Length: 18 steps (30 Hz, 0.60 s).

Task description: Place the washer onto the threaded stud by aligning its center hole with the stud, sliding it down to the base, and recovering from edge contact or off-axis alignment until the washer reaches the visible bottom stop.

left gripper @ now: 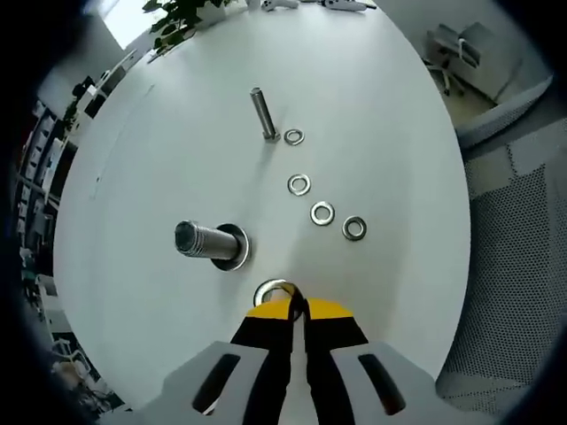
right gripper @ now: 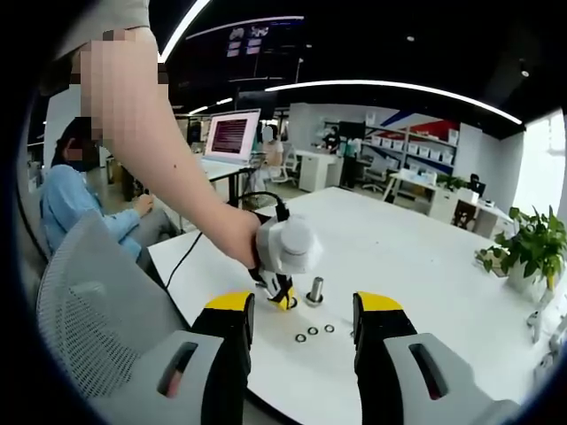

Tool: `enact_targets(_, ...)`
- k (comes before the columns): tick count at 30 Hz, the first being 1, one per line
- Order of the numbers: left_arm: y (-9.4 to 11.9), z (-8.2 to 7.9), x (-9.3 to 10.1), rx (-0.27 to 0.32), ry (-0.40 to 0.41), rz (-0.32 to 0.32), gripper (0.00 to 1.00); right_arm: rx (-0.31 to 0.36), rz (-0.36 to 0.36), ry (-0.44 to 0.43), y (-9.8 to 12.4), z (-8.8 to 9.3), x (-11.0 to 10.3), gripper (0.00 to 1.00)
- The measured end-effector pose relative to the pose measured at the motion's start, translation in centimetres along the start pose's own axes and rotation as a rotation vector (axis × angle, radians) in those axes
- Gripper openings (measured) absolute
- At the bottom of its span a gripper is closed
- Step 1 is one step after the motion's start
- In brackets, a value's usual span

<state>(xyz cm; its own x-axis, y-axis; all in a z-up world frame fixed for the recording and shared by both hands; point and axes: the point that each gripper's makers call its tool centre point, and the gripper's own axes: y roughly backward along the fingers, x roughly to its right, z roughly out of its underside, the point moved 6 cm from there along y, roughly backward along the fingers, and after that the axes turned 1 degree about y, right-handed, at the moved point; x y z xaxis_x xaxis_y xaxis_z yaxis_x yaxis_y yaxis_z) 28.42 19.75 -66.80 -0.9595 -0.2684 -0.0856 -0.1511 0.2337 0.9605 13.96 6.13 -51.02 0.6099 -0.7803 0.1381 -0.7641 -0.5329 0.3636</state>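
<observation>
On the white table [left gripper: 381, 115] stands a thick threaded stud [left gripper: 205, 240] on a wide metal base [left gripper: 236, 248], leaning toward the camera. My left gripper [left gripper: 296, 306] is shut on the edge of a steel washer [left gripper: 271, 289], held just right of and below the stud's base. Several loose washers [left gripper: 322, 212] lie in a curved row past it. A thinner stud [left gripper: 262, 113] stands further off. In the right gripper view a hand holds the left gripper [right gripper: 283, 299] beside the stud [right gripper: 314, 290]. My right gripper [right gripper: 306, 320] hangs open above the table's near edge, holding nothing.
A mesh chair [left gripper: 518, 266] sits off the table's right side and a potted plant [left gripper: 182, 13] at the far rim. The right gripper view has a mesh chair [right gripper: 89, 292], a seated person in blue [right gripper: 75, 204], a monitor [right gripper: 232, 135] and a plant [right gripper: 532, 248].
</observation>
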Motion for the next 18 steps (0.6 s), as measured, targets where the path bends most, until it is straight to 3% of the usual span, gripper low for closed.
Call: enact_targets(18, 3.3, -1.2, -1.3, 0.065, -0.063, -0.052, 0.01, -0.005, -0.001, 0.005, -0.1, 0.0, 0.0, 0.47)
